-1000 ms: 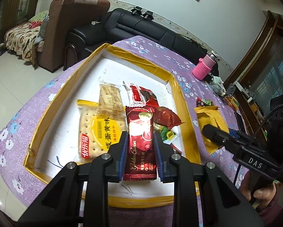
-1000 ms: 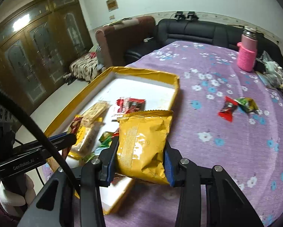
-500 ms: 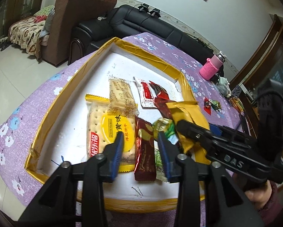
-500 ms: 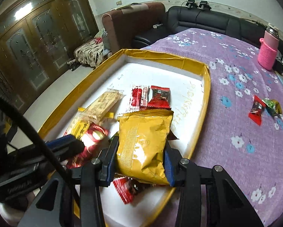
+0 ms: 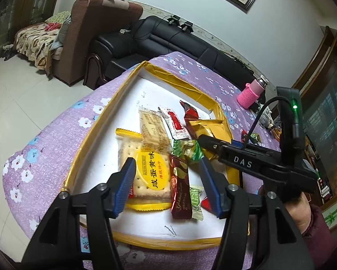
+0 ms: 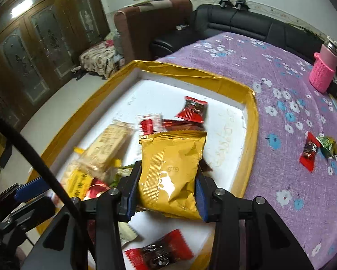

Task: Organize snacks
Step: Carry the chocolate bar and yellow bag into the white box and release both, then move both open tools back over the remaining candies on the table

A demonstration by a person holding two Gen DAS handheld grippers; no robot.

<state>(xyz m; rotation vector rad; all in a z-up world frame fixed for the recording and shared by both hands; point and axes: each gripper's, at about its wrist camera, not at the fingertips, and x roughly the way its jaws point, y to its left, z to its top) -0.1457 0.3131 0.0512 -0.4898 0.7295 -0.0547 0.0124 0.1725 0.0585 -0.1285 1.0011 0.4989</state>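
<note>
A white tray with a gold rim (image 5: 114,110) (image 6: 251,135) lies on the purple flowered tablecloth and holds several snacks. My left gripper (image 5: 168,186) is open and empty above the tray's near end. Below it lie the dark red Golden Crown bar (image 5: 180,189) and the yellow cracker pack (image 5: 145,168). My right gripper (image 6: 166,193) is shut on a gold snack bag (image 6: 170,168) and holds it over the tray; the bag also shows in the left wrist view (image 5: 206,128). A red candy (image 6: 309,151) and a green candy (image 6: 328,145) lie outside the tray on the cloth.
A pink bottle (image 6: 323,72) stands at the far right of the table. A black sofa (image 5: 179,45) and a brown armchair (image 5: 96,33) stand beyond the table's far edge. A red wrapped candy (image 6: 159,253) lies at the tray's near edge.
My left gripper has let go of the dark red bar, opened wide and drawn back; the bar now lies in the tray. My right gripper has carried the gold bag from the cloth to over the tray.
</note>
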